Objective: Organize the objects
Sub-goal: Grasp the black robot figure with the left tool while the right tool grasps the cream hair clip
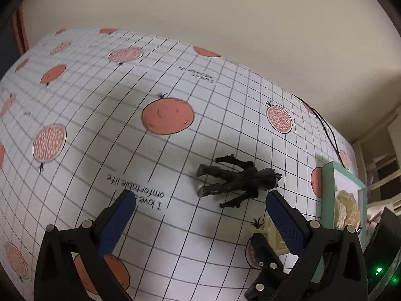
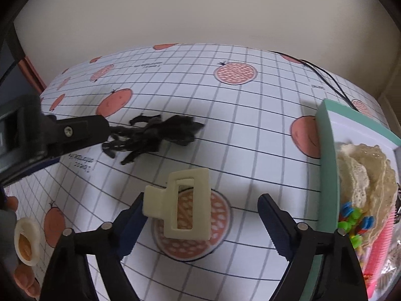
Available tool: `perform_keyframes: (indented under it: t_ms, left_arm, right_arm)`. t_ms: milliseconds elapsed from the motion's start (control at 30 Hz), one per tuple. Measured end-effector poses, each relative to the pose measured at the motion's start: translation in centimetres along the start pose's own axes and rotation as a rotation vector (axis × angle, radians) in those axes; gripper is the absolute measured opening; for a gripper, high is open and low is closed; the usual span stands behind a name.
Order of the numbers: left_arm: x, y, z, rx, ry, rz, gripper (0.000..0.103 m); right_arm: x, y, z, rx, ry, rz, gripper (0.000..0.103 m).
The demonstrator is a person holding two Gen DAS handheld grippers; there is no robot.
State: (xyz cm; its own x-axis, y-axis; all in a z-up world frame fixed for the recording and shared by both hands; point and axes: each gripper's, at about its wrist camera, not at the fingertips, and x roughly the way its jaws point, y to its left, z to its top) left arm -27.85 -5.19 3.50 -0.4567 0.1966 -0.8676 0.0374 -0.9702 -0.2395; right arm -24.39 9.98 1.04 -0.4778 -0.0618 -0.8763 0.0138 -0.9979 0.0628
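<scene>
Right gripper (image 2: 200,222) is hanging spread wide around the cream hair clip (image 2: 184,207) at lower centre (likely box-bound (image 2: 325,165)); left gripper (image 1: 200,215), also agape, is hovering near the black figure (image 1: 238,179), centre-right.

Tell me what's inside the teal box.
In the teal box: cream lace fabric, bright blue and green clips, and something pink along the edge. Whatever lies beneath the lace is covered.

Black toy figure (image 1: 238,179) lying flat, cream hair clip (image 2: 184,207) nearby on tablecloth
</scene>
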Motion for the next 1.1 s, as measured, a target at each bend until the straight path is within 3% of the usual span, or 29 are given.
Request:
perform_keyframes:
  t_ms: [333, 667, 1100]
  left_arm:
    - [1.5, -2.3, 0.3, 0.122, -0.049, 0.025, 0.103]
    - [3.5, -5.2, -0.4, 0.251, -0.054, 0.078, 0.103]
    - [5.5, -6.3, -0.7, 0.312, -0.042, 0.116, 0.097]
  right_arm:
    - [0.0, -1.8, 0.3, 0.032, -0.016, -0.011, 0.077]
    - [-0.4, -2.7, 0.4, 0.048, -0.031, -0.008, 0.060]
    - [-0.2, -3.3, 0.6, 0.058, -0.027, 0.001, 0.052]
